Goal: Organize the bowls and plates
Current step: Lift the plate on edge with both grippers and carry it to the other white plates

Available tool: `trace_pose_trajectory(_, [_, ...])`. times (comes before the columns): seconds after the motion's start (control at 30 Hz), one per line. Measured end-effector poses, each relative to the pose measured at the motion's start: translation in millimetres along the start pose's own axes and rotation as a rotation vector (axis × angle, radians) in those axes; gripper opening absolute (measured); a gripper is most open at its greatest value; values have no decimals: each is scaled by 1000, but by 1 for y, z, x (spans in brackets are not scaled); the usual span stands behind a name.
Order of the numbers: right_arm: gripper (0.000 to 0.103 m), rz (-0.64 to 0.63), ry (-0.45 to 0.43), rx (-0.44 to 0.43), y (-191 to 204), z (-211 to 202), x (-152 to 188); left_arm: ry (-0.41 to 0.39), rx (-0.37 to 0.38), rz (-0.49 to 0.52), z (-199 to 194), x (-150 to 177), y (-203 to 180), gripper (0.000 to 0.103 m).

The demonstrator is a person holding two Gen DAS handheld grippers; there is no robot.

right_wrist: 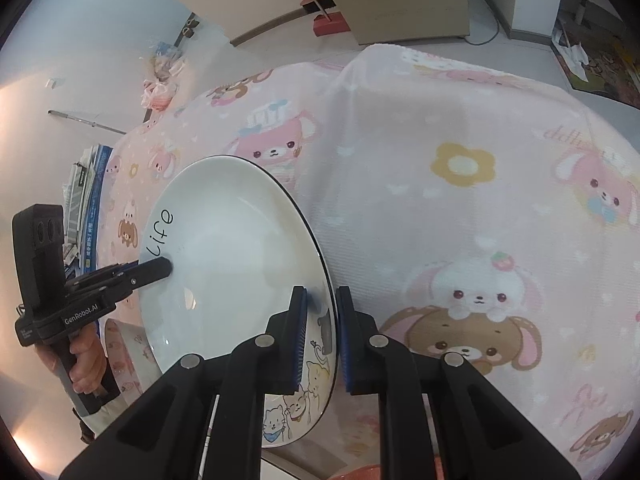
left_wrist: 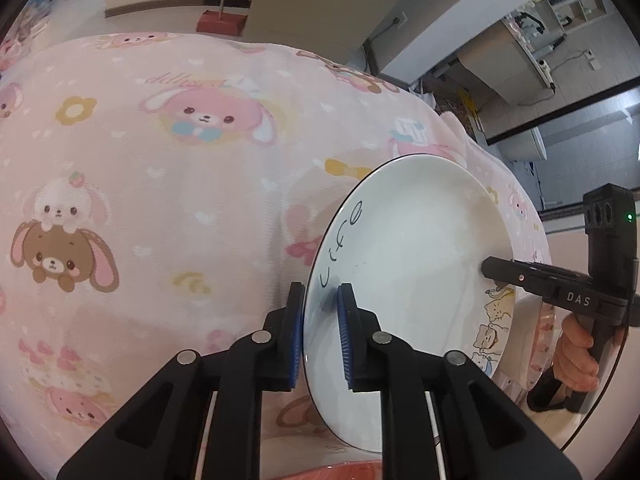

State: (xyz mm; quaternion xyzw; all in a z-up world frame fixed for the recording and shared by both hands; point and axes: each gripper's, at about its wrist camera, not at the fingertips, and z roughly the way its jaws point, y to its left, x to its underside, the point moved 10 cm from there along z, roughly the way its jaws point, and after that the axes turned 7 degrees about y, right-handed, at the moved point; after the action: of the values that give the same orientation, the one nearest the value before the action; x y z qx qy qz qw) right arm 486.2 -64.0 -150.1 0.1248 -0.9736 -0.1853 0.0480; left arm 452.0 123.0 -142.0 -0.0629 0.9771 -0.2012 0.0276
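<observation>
White porcelain plate [left_wrist: 408, 264] hangs above the pink-clothed desk [left_wrist: 160, 184], its rims pinched by left hand-held gripper [left_wrist: 320, 340] and right hand-held gripper [right_wrist: 322, 340], seemingly mid-carry, next needing level lowering onto a stack.

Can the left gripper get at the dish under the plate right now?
Probably not. The left gripper and the right gripper each straddle the rim of the white plate, which hangs over the patterned dish. It needs to let go first.

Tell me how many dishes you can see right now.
3, maybe more hidden. The white cat-print plate is held by its rim between the left gripper and right gripper. A pale pink-patterned dish sits beneath it, and a red-orange dish rim shows at the bottom edge.
</observation>
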Motion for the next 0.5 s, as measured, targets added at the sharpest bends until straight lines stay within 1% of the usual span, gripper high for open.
trace_pose_trajectory(0.07, [16, -8, -24, 13, 5, -6, -1, -38, -28, -7, -9, -3, -1, 16])
trace_pose_trajectory(0.13, [17, -19, -37, 12, 11, -14, 0, -68, -39, -11, -20, -4, -2, 17])
trace_pose_trajectory(0.23, [17, -2, -51, -10, 15, -29, 1, -93, -18, -31, -34, -5, -5, 17])
trace_pose_trajectory(0.33, [17, 14, -84, -23, 20, -50, 3, -126, -19, -21, -49, -4, -12, 17])
trace_pose_trajectory(0.5, [17, 42, -122, -51, 23, -83, 12, -154, -8, -11, -69, 5, -26, 17])
